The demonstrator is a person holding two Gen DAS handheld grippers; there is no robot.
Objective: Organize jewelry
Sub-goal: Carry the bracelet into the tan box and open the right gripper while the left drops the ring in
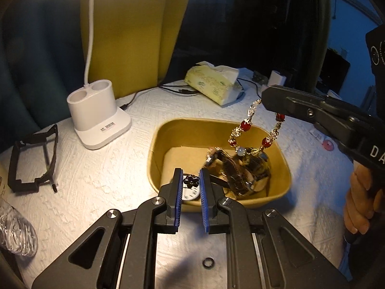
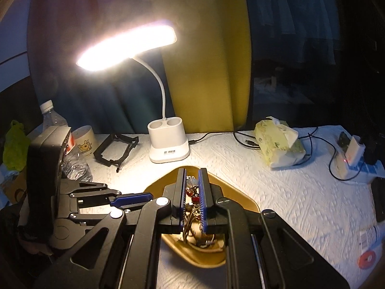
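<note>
A gold-brown tray [image 1: 168, 130] sits on the white cloth and holds watches [image 1: 235, 171] and other jewelry. My right gripper [image 1: 267, 101] is shut on a red-and-gold beaded bracelet [image 1: 245, 125], which hangs over the tray; in the right wrist view the beads [image 2: 193, 196] sit between its pads [image 2: 192, 190]. My left gripper [image 1: 190, 180] hovers at the tray's near rim, jaws partly open around a small dark flower-shaped piece [image 1: 191, 181] above a white watch dial [image 1: 190, 193]. Whether it touches the piece I cannot tell. A small black ring [image 1: 207, 262] lies below the left gripper.
A white lamp base [image 1: 98, 115] stands left of the tray, its lit head [image 2: 127, 45] above. Black glasses [image 1: 33, 159], a plastic bottle [image 1: 16, 231], a tissue pack [image 1: 214, 82], cables and a charger [image 2: 351, 154] lie around.
</note>
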